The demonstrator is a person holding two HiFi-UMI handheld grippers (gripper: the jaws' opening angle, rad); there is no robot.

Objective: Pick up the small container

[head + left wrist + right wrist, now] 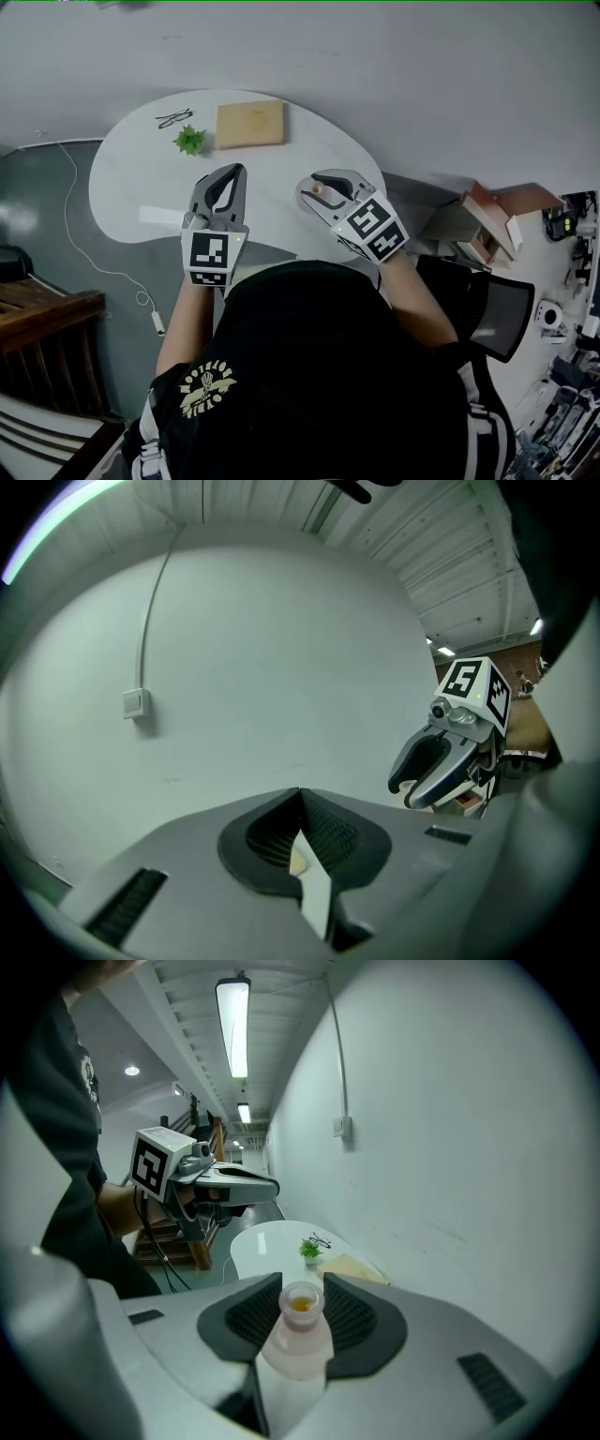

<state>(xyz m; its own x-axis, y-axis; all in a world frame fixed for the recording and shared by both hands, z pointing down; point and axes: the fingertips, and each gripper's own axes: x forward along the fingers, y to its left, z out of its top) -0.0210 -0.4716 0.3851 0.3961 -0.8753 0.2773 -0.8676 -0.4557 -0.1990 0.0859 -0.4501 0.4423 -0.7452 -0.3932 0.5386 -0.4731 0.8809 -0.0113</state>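
The small container (300, 1340) is a translucent bottle with an open neck and something orange inside. My right gripper (302, 1309) is shut on it, one ribbed pad on each side of its neck. In the head view it shows as a small pale thing (319, 188) in the right gripper (326, 190), held above the white table's (141, 178) near edge. My left gripper (235, 172) hovers beside it to the left, its tips touching and nothing between them. The left gripper view looks past those shut jaws (300, 794) at a bare wall, with the right gripper (433, 769) at the right.
On the table's far side lie a tan board (249, 123), a small green plant (190, 141) and a pair of glasses (174, 118). A white cable (70, 225) runs along the floor at the left. A wooden rack (42, 337) stands lower left, and a chair (492, 314) and boxes at the right.
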